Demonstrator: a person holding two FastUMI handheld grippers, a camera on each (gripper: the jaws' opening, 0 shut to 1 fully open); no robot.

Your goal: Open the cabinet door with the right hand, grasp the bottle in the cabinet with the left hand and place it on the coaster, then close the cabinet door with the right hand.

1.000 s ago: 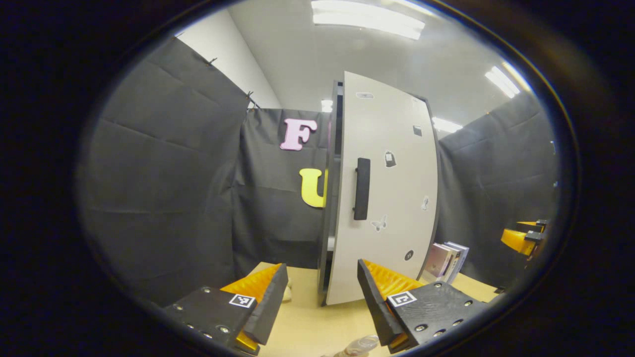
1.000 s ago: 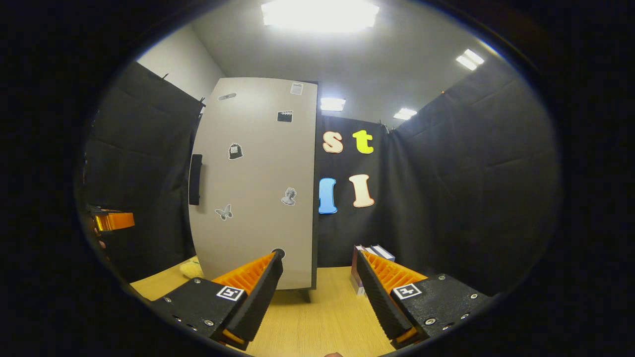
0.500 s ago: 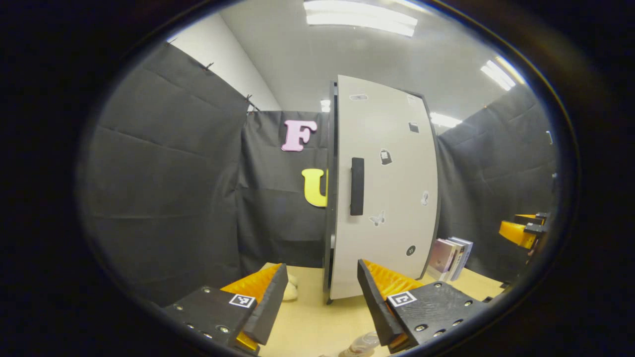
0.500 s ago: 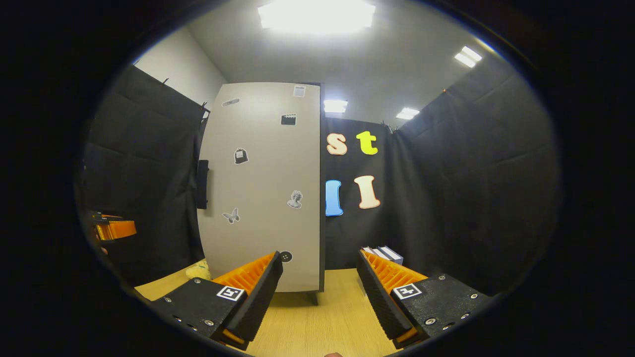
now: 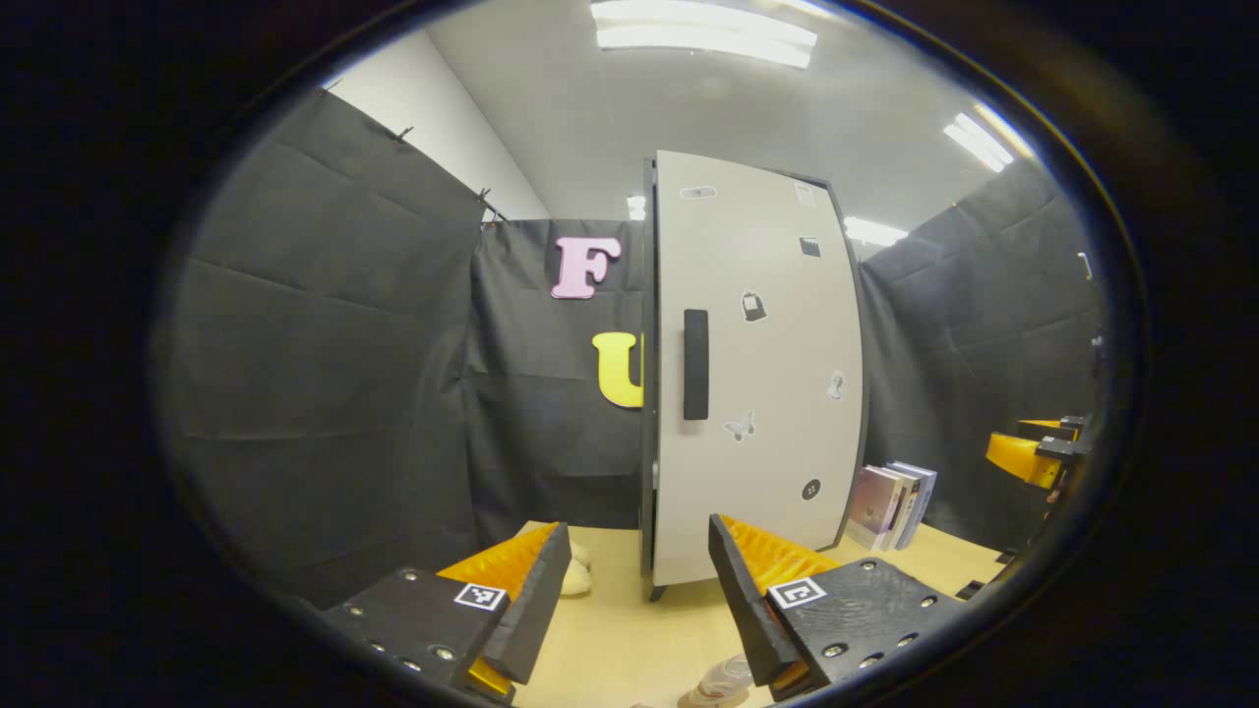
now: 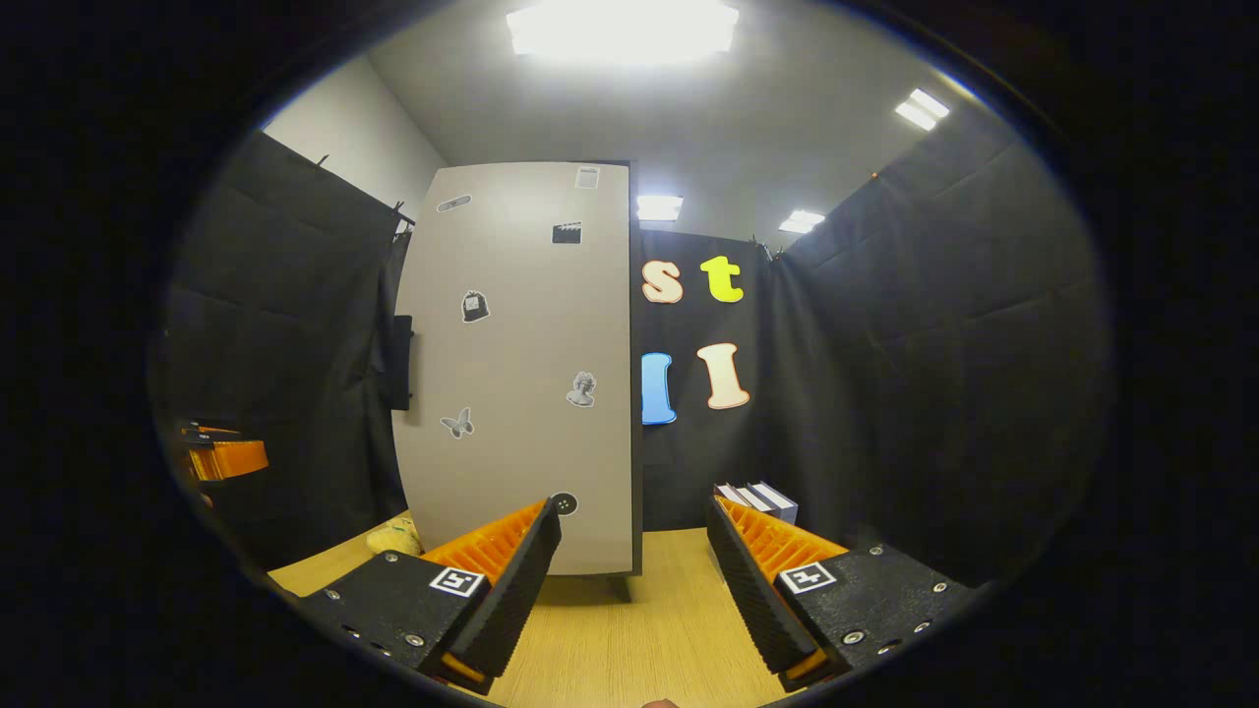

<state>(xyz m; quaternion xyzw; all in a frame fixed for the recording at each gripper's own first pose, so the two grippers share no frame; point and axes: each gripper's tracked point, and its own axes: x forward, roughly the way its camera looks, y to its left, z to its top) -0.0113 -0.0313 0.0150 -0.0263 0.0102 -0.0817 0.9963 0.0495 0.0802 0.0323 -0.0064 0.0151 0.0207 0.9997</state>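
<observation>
On the worktop (image 6: 610, 649) the cabinet door (image 6: 521, 374) looks closed, with both grippers back from it, fingers spread and empty. The left gripper (image 5: 629, 610) hangs above the bottle (image 5: 723, 678), low before the door; the coaster cannot be made out. Judged complete, so the right gripper (image 6: 629, 590) should simply stay clear. Its view misses the bottle.

A recording booth, not a home: black cloth walls (image 5: 325, 344) pinned up around a light wood table (image 6: 629, 639), panel lights (image 6: 622, 25) at 12 o'clock overhead, and a lone sticker-covered cabinet (image 5: 757, 383) with a few books (image 5: 890, 503) at 4 o'clock as props.
</observation>
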